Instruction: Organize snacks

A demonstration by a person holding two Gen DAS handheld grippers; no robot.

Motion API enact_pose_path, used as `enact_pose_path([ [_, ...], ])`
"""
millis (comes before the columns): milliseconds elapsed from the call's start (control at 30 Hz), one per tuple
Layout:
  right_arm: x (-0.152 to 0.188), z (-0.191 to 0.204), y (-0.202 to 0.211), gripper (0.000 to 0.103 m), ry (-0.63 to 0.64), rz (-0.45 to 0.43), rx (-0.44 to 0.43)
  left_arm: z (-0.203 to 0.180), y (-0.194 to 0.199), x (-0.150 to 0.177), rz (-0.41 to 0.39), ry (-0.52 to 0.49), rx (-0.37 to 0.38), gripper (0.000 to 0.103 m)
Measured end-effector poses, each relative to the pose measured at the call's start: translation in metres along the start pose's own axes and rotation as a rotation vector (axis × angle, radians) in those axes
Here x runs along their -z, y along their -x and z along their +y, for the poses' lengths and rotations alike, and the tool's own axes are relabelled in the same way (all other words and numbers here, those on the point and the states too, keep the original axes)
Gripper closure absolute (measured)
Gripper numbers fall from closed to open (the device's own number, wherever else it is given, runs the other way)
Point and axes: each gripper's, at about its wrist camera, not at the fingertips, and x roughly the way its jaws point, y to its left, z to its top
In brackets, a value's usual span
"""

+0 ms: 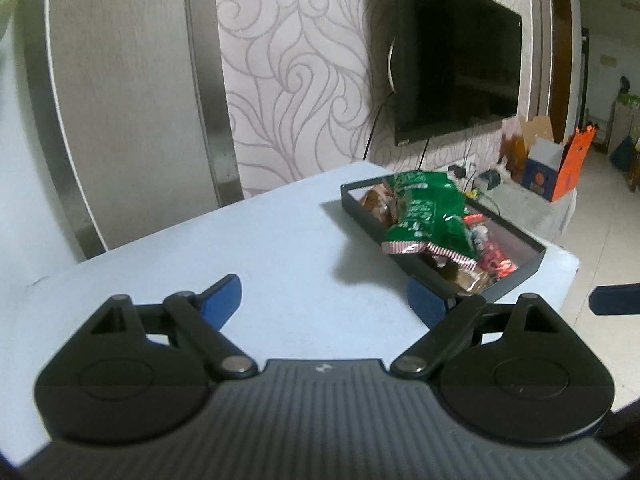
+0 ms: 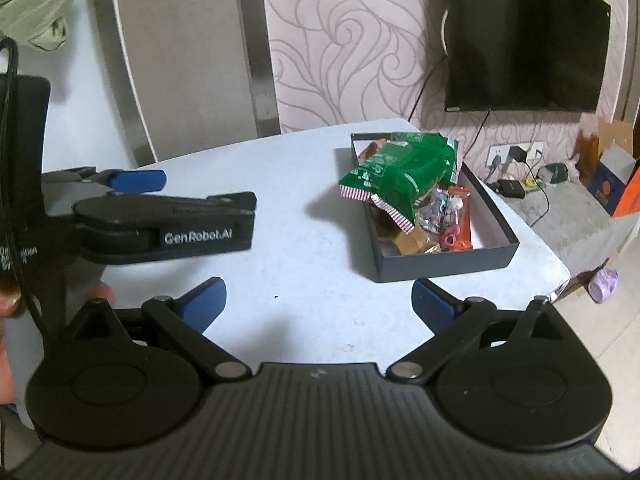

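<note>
A dark box [image 2: 448, 268] stands on the pale table [image 2: 304, 232] at its far right. It holds several snacks: a green bag [image 2: 404, 176] lies on top and hangs over the left wall, with red packets [image 2: 456, 216] and brown ones [image 2: 412, 244] under it. The box [image 1: 516, 276] and green bag [image 1: 428, 212] also show in the left wrist view. My right gripper [image 2: 324, 304] is open and empty, just short of the box. My left gripper [image 1: 324, 300] is open and empty over the table, left of the box; it shows in the right wrist view [image 2: 136, 200].
A wall-mounted TV [image 2: 524, 36] hangs behind the table. Cardboard boxes [image 1: 552, 168], chargers and cables [image 2: 516, 184] lie on a low ledge to the right. A purple item [image 2: 604, 280] sits on the floor by the table's right edge.
</note>
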Motion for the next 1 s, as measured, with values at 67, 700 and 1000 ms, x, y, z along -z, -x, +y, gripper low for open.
enact_pose_path([
  [67, 0.0, -0.004, 0.002, 0.002, 0.009, -0.006, -0.008, -0.007, 0.002, 0.001, -0.013, 0.002, -0.031, 0.012],
  [700, 0.0, -0.037, 0.012, 0.002, 0.031, -0.004, -0.037, -0.032, 0.0, 0.009, 0.027, 0.039, -0.093, 0.012],
  [1000, 0.003, -0.039, 0.017, 0.002, 0.02, -0.004, -0.028, -0.037, 0.001, 0.009, 0.028, 0.027, -0.106, 0.012],
])
